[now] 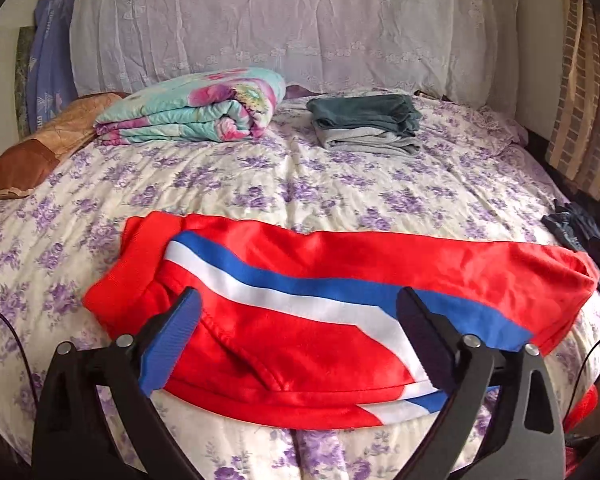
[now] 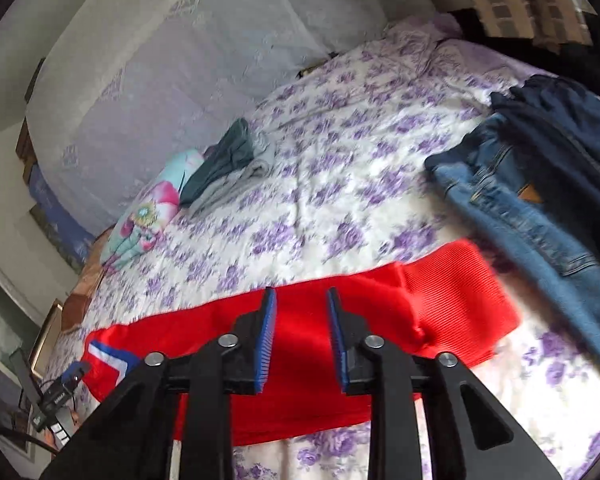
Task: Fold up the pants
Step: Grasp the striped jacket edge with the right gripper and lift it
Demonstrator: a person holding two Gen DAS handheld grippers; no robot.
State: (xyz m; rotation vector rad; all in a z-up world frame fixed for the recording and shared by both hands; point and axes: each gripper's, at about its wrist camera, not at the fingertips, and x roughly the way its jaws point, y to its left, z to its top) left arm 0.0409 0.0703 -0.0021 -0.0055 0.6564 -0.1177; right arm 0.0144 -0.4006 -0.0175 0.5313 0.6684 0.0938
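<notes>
Red track pants with a blue and white side stripe lie folded lengthwise across the near part of the bed. My left gripper is wide open just above their waist end, holding nothing. In the right wrist view the same pants show their ribbed red cuff on the right. My right gripper is open with a narrower gap, hovering over the leg near the cuff, empty.
The bed has a purple-flowered cover. A folded floral quilt and a stack of folded grey and teal clothes lie at the back. A brown pillow is at left. Blue jeans lie at right.
</notes>
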